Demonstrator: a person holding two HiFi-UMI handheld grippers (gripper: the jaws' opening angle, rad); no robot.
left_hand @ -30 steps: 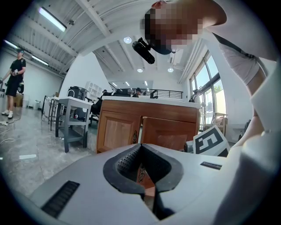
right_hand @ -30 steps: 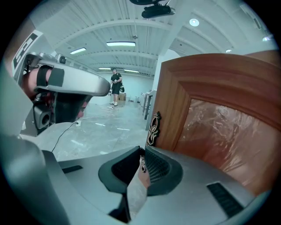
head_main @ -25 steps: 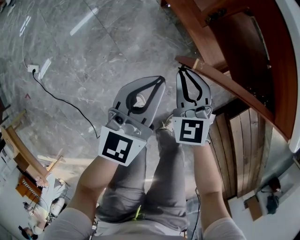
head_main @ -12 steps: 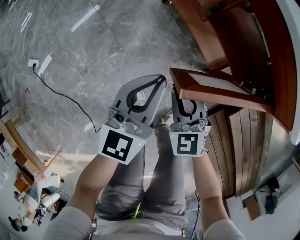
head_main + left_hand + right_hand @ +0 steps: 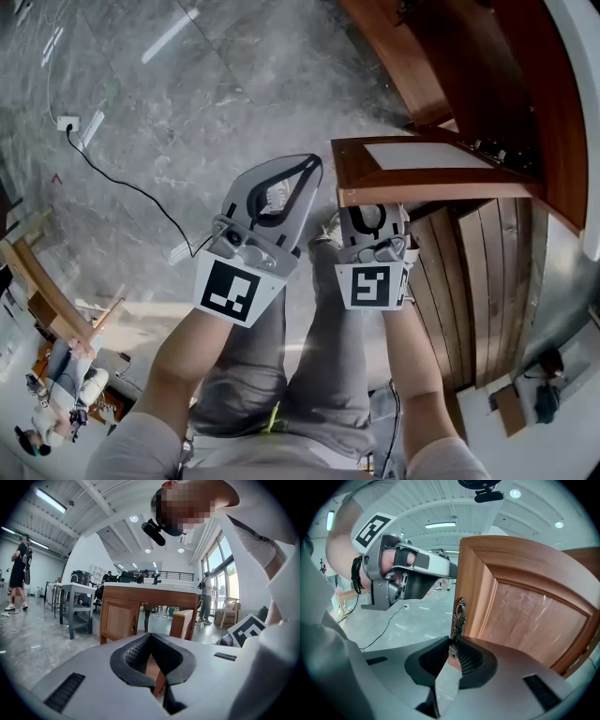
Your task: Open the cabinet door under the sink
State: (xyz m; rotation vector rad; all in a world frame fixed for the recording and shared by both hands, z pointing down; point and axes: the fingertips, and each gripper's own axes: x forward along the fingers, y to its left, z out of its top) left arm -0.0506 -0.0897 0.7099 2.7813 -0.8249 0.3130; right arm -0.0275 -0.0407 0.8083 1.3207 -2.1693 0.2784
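Floor point(image 5: 187, 94): grey veined stone, glossy. A white power strip point(image 5: 67, 124) lies on it at the left, with a black cable point(image 5: 122, 187) running from it toward the operator. The room is an open hall with a white ribbed ceiling, strip lights and tall windows on one side. One person point(image 5: 18, 573) stands far left in the left gripper view; others further back are too small to describe.

Cabinet point(image 5: 487, 75): dark red-brown wood with a pale top, at the right of the head view. Cabinet door point(image 5: 422, 173) stands swung out from the cabinet front, over the floor. From above, its top edge and pale inner panel show. An ornate metal handle point(image 5: 458, 613) sits on the door's free edge.

Right tongs point(image 5: 453, 644): closed on the lower end of that handle, pads pinching it from both sides. In the head view the tips are tucked under the door's top edge.

Left tongs point(image 5: 312, 161): tips pressed together with nothing between them. They are held over the floor just beside the door's free edge, not touching it.
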